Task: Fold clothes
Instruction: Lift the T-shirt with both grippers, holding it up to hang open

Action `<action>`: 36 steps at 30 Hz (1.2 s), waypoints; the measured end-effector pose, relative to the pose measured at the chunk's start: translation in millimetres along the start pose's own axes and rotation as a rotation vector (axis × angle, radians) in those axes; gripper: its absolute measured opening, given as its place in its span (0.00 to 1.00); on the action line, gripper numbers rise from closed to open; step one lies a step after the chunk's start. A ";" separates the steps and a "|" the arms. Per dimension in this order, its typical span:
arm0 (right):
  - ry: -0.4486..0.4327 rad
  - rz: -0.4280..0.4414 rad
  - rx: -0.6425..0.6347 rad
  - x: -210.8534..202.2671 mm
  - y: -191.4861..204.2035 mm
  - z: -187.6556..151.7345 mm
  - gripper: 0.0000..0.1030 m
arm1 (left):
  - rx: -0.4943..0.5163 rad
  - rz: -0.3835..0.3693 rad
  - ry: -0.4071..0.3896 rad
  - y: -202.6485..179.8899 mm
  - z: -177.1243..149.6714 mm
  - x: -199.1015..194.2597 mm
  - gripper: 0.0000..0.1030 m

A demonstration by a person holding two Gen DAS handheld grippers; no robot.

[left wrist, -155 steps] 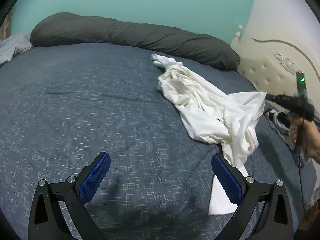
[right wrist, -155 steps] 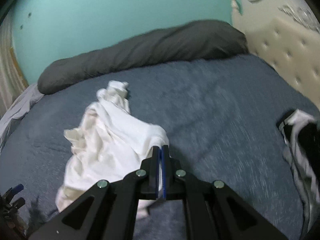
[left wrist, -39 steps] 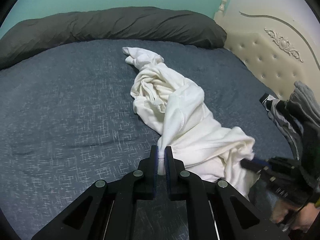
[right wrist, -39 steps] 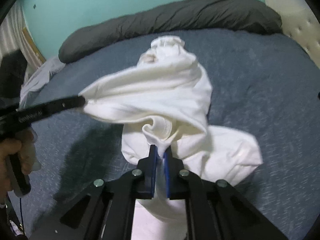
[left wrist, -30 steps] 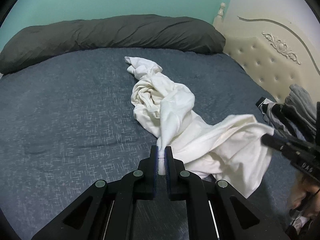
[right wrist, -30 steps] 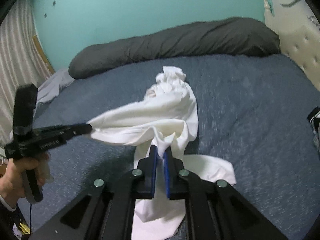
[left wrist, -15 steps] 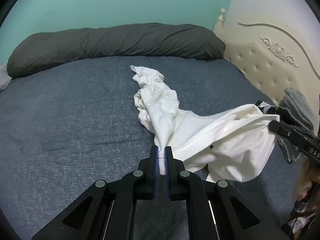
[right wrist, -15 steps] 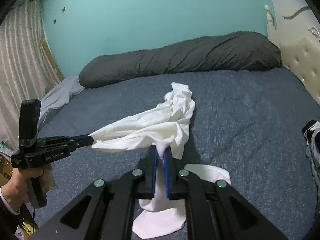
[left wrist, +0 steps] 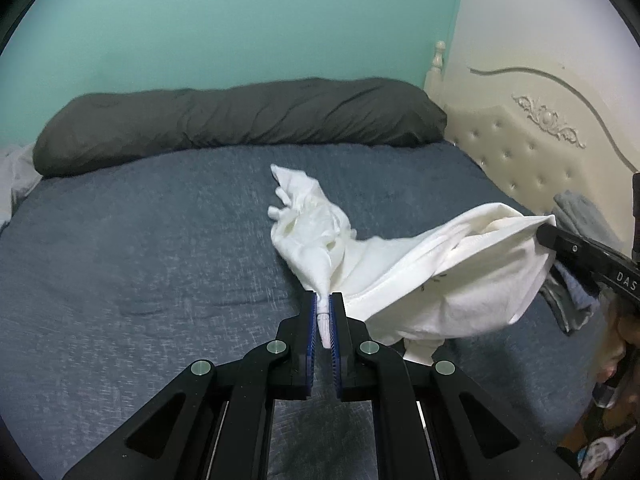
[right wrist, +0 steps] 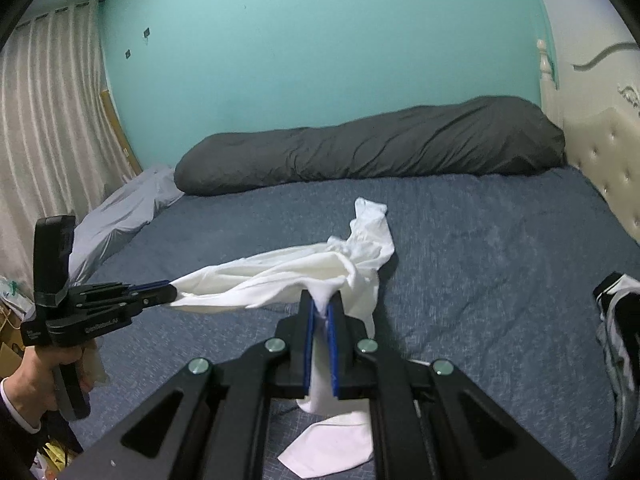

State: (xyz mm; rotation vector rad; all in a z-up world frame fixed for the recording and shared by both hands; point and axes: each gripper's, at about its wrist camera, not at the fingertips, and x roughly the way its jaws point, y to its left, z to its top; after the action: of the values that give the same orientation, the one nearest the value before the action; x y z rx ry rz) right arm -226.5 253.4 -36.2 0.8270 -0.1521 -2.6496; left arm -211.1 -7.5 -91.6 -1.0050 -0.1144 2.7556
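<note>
A white shirt [left wrist: 424, 276] hangs bunched between my two grippers above the dark blue bed [left wrist: 140, 248]. My left gripper [left wrist: 323, 300] is shut on one edge of it. My right gripper [right wrist: 320, 304] is shut on another edge. In the left wrist view the right gripper [left wrist: 546, 232] holds the cloth at the far right. In the right wrist view the left gripper [right wrist: 170, 291] holds the white shirt [right wrist: 288, 276] at the left. The shirt's far end [right wrist: 370, 210] still trails on the bed, and a loose part [right wrist: 332, 444] hangs below my right gripper.
A long dark grey pillow [left wrist: 240, 120] lies along the teal wall. A cream tufted headboard [left wrist: 532, 152] is at the right. Grey and striped clothes [right wrist: 618, 332] lie at the bed's right edge. A light grey cloth [right wrist: 120, 208] and curtains [right wrist: 44, 128] are at the left.
Both grippers have risen and moved apart, lifting the shirt and stretching it between them. More of the shirt is off the bed than half a second ago.
</note>
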 end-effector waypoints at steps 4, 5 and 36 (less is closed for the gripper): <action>-0.039 0.005 -0.011 -22.9 1.6 14.4 0.05 | 0.006 0.008 -0.042 -3.9 13.0 -32.7 0.06; -0.052 0.006 -0.017 -30.1 2.8 20.0 0.05 | 0.008 0.008 -0.055 -5.6 18.2 -42.2 0.06; -0.459 0.039 -0.260 -328.8 107.4 216.6 0.05 | 0.056 -0.003 -0.440 -84.2 157.4 -385.3 0.06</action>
State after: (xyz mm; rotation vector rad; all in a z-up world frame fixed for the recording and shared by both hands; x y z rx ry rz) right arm -65.5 273.9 338.3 0.1269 0.0610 -2.7005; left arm -10.8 -10.0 282.8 -0.3710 -0.1022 2.9100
